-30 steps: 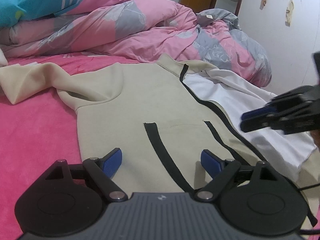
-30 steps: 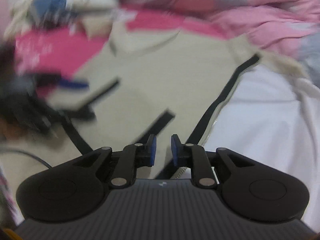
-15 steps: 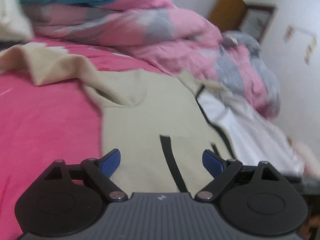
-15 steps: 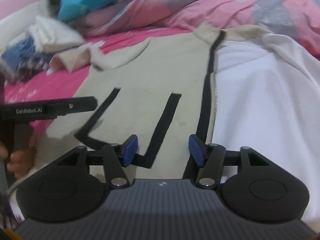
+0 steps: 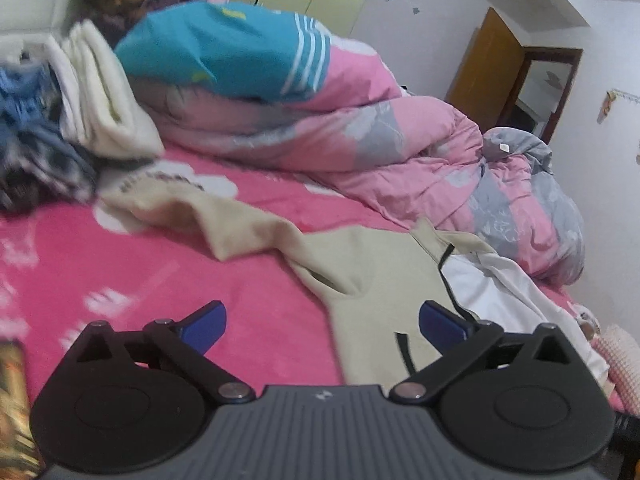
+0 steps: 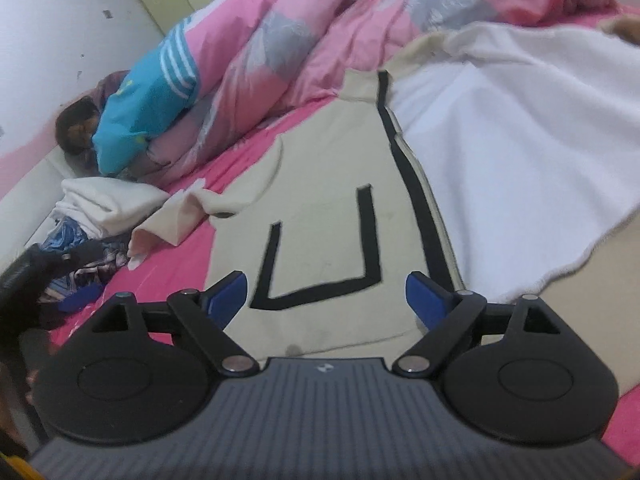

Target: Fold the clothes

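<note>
At the far left of the bed a heap of blue and checked clothes [image 5: 36, 152] lies beside a folded white blanket [image 5: 100, 100]. Behind them a person in a turquoise striped top [image 5: 224, 52] lies against a bunched pink and grey quilt [image 5: 400, 148], which runs along the back edge of the pink sheet [image 5: 140, 272] to the right. A brown door [image 5: 492, 76] stands in the far right corner.

The beige jacket [image 6: 320, 192] lies flat on the sheet, front up and unzipped. Its left sleeve [image 5: 224, 224] trails out toward the clothes heap, creased and partly doubled. Black strips mark a pocket outline and the zip edge, and the right front panel is turned back, showing white lining [image 6: 500, 152].

The left gripper [image 5: 322, 322] hangs over the sheet and the jacket's side edge, jaws wide apart, holding nothing. The right gripper [image 6: 326, 294] hangs over the jacket's lower front, jaws likewise spread and empty.
</note>
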The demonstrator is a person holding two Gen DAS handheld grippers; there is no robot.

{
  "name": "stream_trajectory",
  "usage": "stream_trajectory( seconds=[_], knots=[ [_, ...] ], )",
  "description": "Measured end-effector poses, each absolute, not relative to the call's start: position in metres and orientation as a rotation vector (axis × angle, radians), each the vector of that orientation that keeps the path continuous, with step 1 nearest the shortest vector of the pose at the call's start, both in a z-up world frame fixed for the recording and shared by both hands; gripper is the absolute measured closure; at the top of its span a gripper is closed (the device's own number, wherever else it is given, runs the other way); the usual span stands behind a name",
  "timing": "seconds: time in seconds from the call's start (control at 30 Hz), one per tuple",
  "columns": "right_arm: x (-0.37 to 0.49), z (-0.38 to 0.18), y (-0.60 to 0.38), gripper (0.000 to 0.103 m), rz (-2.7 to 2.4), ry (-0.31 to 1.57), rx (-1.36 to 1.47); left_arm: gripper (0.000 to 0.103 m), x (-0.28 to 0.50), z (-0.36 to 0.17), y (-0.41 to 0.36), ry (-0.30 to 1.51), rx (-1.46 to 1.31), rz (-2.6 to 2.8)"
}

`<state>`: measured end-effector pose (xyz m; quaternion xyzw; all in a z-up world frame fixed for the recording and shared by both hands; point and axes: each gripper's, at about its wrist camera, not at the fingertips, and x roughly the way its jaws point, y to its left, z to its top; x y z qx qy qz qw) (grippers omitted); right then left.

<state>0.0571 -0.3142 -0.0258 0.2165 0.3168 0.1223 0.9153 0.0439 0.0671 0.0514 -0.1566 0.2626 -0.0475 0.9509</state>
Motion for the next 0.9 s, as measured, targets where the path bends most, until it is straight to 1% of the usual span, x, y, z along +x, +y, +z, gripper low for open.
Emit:
stream_trajectory(
  seconds=[0.07,0.23,0.3,0.4,0.47,0.57,0.67,0.7,0.77,0.8,0.83,0.9],
  knots=[
    [0.058,-0.014,-0.305,0.005,0.285,0.630,0.418,0.000,0.040,0.064,0.084,0.536,-0.284,-0.113],
    [0.073,0.022,-0.266,0.004,0.438,0.579,0.283,0.000,0.046,0.092,0.134,0.547,-0.217,-0.091],
    [0.086,0.039,-0.238,0.002,0.517,0.553,0.189,0.000,0.056,0.099,0.154,0.530,-0.159,-0.022],
    [0.103,0.062,-0.187,0.002,0.634,0.496,0.060,0.000,0.081,0.101,0.186,0.495,-0.095,0.056],
    [0.112,0.072,-0.150,0.002,0.693,0.454,-0.014,0.000,0.109,0.096,0.210,0.518,-0.124,0.085],
    [0.127,0.076,-0.104,0.002,0.751,0.412,-0.056,0.000,0.159,0.079,0.245,0.611,-0.264,0.086],
    [0.148,0.060,-0.078,0.002,0.759,0.448,-0.029,0.002,0.211,0.050,0.265,0.684,-0.356,0.076],
    [0.156,0.055,-0.069,0.002,0.762,0.460,-0.020,0.005,0.227,0.040,0.268,0.710,-0.367,0.080],
    [0.169,0.044,-0.061,0.002,0.751,0.496,0.013,0.006,0.257,0.019,0.271,0.773,-0.370,0.092],
    [0.175,0.037,-0.061,0.002,0.737,0.518,0.037,0.010,0.272,0.008,0.273,0.805,-0.372,0.098],
    [0.177,0.032,-0.067,0.002,0.724,0.538,0.064,0.012,0.278,0.003,0.273,0.810,-0.367,0.106],
    [0.182,0.020,-0.082,0.002,0.692,0.579,0.119,0.020,0.290,-0.006,0.272,0.819,-0.358,0.121]
  ],
)
